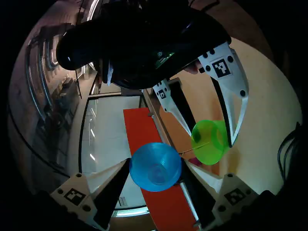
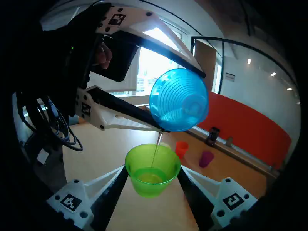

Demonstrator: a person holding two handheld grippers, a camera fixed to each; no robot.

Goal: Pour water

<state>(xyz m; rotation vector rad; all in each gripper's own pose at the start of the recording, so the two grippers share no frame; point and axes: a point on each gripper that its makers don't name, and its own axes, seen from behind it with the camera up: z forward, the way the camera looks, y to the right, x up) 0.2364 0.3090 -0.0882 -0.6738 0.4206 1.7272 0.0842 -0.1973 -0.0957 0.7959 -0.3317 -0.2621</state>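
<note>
My left gripper (image 1: 156, 166) is shut on a blue plastic cup (image 1: 156, 173), tipped mouth-down above the green one. In the right gripper view that blue cup (image 2: 179, 100) hangs tilted between the left gripper's (image 2: 181, 102) white fingers, and a thin stream of water (image 2: 157, 145) runs from its rim. The stream falls into a green cup (image 2: 152, 171) that stands upright in my right gripper (image 2: 153, 172), which is shut on it. A little water lies in the green cup's bottom. The left gripper view shows the green cup (image 1: 210, 140) held by the right gripper (image 1: 210, 138) just beyond the blue one.
A light wooden table (image 2: 154, 215) lies below both cups. On it, farther off, stand an orange cup (image 2: 181, 148) and a purple cup (image 2: 206, 158), with a small dark object (image 2: 212, 135) near the red wall panel (image 2: 250, 129). Black cables (image 2: 61, 131) hang at the left.
</note>
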